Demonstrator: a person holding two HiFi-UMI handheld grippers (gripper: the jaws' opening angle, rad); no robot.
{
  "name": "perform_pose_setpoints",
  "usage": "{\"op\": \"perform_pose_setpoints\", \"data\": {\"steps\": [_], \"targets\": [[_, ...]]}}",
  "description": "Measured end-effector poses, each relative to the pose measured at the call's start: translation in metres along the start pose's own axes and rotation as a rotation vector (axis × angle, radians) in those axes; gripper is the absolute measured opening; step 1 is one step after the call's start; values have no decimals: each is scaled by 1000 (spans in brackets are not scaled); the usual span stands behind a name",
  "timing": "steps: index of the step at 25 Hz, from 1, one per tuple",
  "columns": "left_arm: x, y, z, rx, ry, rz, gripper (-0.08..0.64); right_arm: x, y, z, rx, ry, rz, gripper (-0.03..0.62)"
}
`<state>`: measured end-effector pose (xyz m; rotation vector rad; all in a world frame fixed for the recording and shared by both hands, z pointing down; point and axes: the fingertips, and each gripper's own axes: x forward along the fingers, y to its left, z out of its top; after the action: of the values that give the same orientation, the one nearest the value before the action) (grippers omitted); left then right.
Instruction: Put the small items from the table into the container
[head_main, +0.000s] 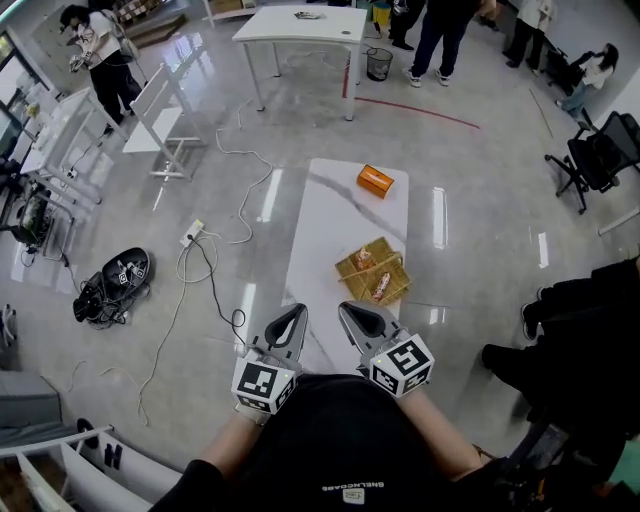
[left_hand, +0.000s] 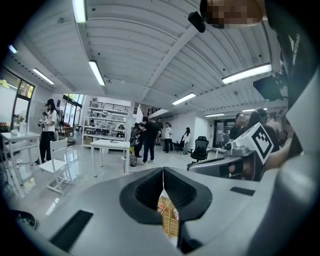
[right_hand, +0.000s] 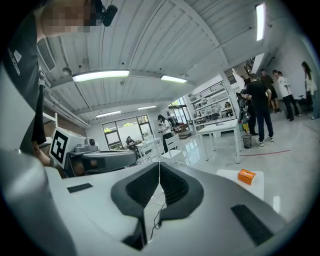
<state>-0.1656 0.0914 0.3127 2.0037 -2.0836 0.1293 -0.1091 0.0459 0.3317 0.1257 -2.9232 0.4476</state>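
Note:
A woven straw container (head_main: 350, 270) sits on the near right part of the narrow white table (head_main: 325, 235), with small snack packets (head_main: 381, 287) lying in it. An orange box (head_main: 375, 181) rests near the table's far end and shows again as an orange box (right_hand: 247, 176) in the right gripper view. My left gripper (head_main: 299, 311) and right gripper (head_main: 346, 309) hover side by side over the table's near end, close to my body, both shut with nothing between the jaws. Under the closed left gripper (left_hand: 163, 173) I glimpse the container (left_hand: 170, 225). The right gripper (right_hand: 159, 165) points past the table.
Cables and a power strip (head_main: 192, 233) trail over the floor left of the table, beside a black pile of gear (head_main: 115, 282). A white chair (head_main: 160, 118) and another white table (head_main: 300, 25) stand further back. People stand at the far end, and someone in black (head_main: 585, 340) is at the right.

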Motion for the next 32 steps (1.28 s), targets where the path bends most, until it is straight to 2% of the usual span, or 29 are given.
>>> {"op": "perform_pose_setpoints", "data": {"steps": [6,12,32], "targets": [[-14,-2,-10,-29,6,23,6,6,15,-8,4,5,34,11],[-17,1,-17,-33,28,15,6,11,27,-10,-47,14,51,11],[-16,-5,-26,-17,79,-35,5,3,21,-14,-25,13,-2,11]]}}
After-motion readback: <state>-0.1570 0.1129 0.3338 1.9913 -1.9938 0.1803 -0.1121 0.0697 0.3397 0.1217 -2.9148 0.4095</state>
